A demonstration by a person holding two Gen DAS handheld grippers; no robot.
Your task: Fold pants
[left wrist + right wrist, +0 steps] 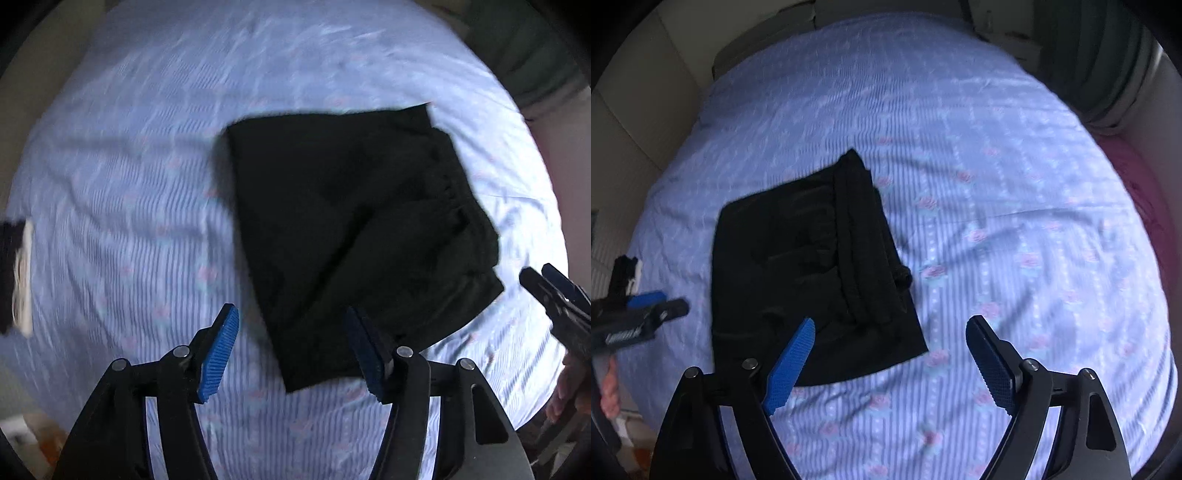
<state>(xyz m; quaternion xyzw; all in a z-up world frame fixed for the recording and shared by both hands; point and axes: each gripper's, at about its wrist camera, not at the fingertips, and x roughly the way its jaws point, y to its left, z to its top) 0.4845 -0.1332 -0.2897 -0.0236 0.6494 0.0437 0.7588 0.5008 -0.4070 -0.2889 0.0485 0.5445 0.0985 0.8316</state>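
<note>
- Left wrist view: black pants lie folded on the bed, soft, light, floppy.
- Both grippers, left and right, gape wide, holding nothing.
- Best pinched at a layered edge.

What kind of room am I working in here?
Most likely a bedroom: the folded black pants lie on a bed with a blue striped floral sheet, dark green curtains hang beyond it, and pale walls close in around.
</note>
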